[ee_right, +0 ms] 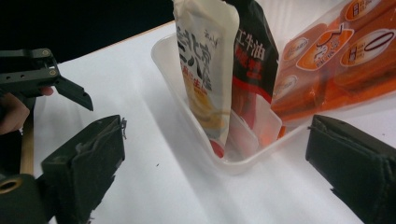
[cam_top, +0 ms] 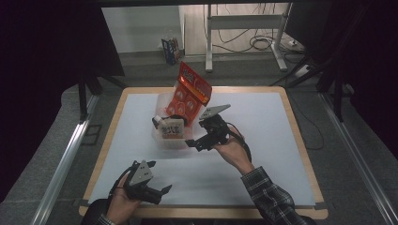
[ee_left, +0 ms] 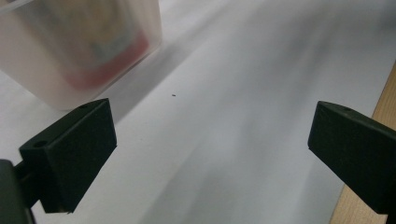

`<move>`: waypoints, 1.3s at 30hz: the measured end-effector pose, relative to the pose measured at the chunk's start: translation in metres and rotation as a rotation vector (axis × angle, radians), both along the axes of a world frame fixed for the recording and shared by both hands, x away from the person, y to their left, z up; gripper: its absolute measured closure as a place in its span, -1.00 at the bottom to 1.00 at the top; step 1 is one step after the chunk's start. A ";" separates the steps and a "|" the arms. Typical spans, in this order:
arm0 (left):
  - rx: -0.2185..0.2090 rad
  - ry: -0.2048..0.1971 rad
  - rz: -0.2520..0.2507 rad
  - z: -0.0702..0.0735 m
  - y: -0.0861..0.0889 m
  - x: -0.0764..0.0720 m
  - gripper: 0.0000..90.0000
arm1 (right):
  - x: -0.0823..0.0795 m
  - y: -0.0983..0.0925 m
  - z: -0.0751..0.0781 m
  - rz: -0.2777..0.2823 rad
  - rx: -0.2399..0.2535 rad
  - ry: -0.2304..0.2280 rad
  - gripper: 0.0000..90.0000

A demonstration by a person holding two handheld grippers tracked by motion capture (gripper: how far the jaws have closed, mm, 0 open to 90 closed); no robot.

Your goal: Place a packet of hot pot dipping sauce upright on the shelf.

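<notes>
Clear plastic bin [cam_top: 170, 140] at table centre, holding white sauce pouch [ee_right: 205, 70], black-red pouch [ee_right: 252, 56], orange multipack [cam_top: 190, 93] leaning out toward 1 o'clock.

Right gripper [cam_top: 199, 142] at bin's 3 o'clock edge, jaws spread wide, nothing between them.

Left gripper [cam_top: 157, 191] at 7 o'clock from bin, well apart, jaws wide, empty.

Risks:
- multipack top-heavy, likely tips out if bin nudged
- right jaw could clip bin rim, slide bin on white mat [cam_top: 263, 136]
- upright pouches may slump.

Snack packets [cam_top: 188, 91] standing in the plastic tub [cam_top: 165, 140] mid-table, my right gripper [cam_top: 199, 140] just beside it, my left gripper [cam_top: 159, 193] nearer me.
</notes>
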State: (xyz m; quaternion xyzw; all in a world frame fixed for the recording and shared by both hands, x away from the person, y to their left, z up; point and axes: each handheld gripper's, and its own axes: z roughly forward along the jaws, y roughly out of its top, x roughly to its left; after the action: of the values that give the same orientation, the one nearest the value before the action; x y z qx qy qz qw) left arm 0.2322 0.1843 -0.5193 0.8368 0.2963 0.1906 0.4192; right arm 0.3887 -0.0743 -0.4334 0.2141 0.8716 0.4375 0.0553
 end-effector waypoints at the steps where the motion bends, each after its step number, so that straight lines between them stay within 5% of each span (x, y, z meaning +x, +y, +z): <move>1: 0.000 0.000 0.000 0.000 0.000 0.000 -0.97 | 0.000 0.000 0.000 0.000 0.000 0.000 -0.93; 19: 0.018 -0.009 -0.017 -0.001 -0.002 -0.001 -0.98 | -0.012 -0.018 -0.011 -0.030 -0.009 -0.015 -1.00; 34: -0.060 0.041 -0.050 0.001 0.000 0.000 -1.00 | -0.025 -0.036 -0.016 -0.045 -0.009 -0.020 -1.00; 39: -0.055 0.026 -0.058 0.001 0.000 -0.001 -0.99 | -0.029 -0.039 -0.012 -0.046 -0.009 -0.036 -1.00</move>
State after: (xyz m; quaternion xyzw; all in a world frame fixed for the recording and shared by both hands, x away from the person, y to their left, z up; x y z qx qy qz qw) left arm 0.2311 0.1842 -0.5180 0.8355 0.2822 0.1593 0.4437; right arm 0.3596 -0.1137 -0.4458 0.2262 0.8673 0.4358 0.0820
